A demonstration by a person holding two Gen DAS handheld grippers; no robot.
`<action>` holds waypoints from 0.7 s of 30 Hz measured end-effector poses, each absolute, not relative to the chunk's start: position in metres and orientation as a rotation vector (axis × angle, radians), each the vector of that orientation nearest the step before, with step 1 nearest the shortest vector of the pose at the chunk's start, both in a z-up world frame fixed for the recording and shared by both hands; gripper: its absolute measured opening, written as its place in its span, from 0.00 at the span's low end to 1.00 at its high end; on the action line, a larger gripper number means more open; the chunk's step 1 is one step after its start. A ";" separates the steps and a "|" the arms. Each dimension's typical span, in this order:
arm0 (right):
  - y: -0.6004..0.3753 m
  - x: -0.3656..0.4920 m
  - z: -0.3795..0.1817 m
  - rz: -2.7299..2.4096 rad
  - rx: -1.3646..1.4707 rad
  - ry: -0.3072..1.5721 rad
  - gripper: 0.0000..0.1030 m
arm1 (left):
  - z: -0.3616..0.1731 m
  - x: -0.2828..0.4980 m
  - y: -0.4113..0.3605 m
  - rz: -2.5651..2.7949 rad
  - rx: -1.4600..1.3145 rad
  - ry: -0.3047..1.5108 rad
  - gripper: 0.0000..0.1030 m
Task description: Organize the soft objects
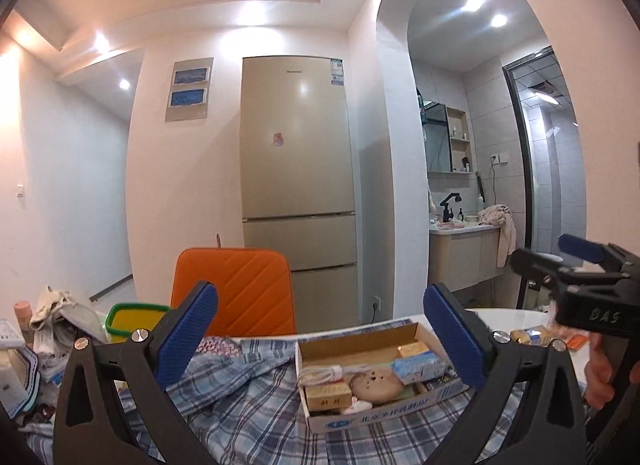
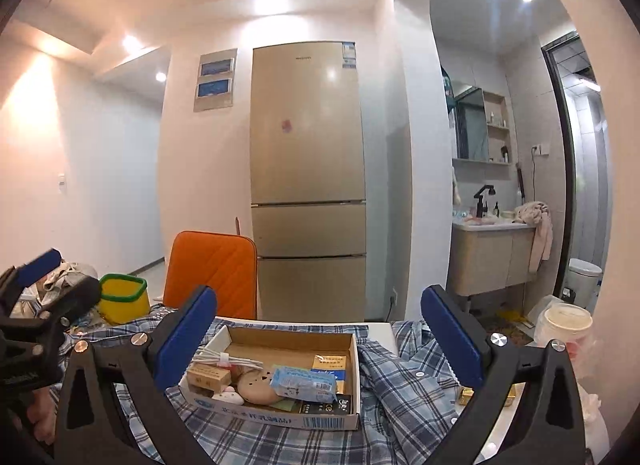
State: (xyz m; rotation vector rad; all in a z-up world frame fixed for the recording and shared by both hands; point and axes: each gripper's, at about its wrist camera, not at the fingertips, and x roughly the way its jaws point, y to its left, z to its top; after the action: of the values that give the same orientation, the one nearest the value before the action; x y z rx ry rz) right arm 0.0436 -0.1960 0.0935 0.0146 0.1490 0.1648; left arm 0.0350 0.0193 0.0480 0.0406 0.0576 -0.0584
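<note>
1. The left gripper (image 1: 320, 329) stands with its blue-padded jaws spread wide and nothing between them, raised above the blue plaid shirt (image 1: 240, 397).
2. The right gripper (image 2: 318, 329) is likewise spread wide and empty, also above the shirt; a hand (image 1: 604, 377) holds its handle.
3. The shirt lies rumpled across the white table (image 2: 380, 331), under and around the open cardboard box (image 2: 288, 417).
4. Inside the box sit a coiled white cable (image 2: 224, 359), a blue tissue pack (image 2: 304, 383) and small cartons.
5. Behind the box stands an orange chair (image 2: 212, 269), with a yellow bin (image 2: 122, 299) to its left.
6. A gold refrigerator (image 2: 308, 169) rises behind the box.
</note>
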 end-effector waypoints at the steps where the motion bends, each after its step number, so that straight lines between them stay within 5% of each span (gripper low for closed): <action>1: -0.195 0.041 0.092 0.163 0.019 0.147 1.00 | 0.043 0.035 0.021 -0.057 0.037 0.065 0.99; 21: -0.189 0.040 0.039 0.161 0.021 0.187 1.00 | 0.002 0.020 0.016 -0.038 0.082 0.050 1.00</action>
State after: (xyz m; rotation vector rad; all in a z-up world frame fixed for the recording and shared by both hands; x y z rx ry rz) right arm 0.0399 -0.1894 0.0393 0.0207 0.1874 0.1610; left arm 0.0197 0.0159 0.0018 0.0825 0.0501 -0.0379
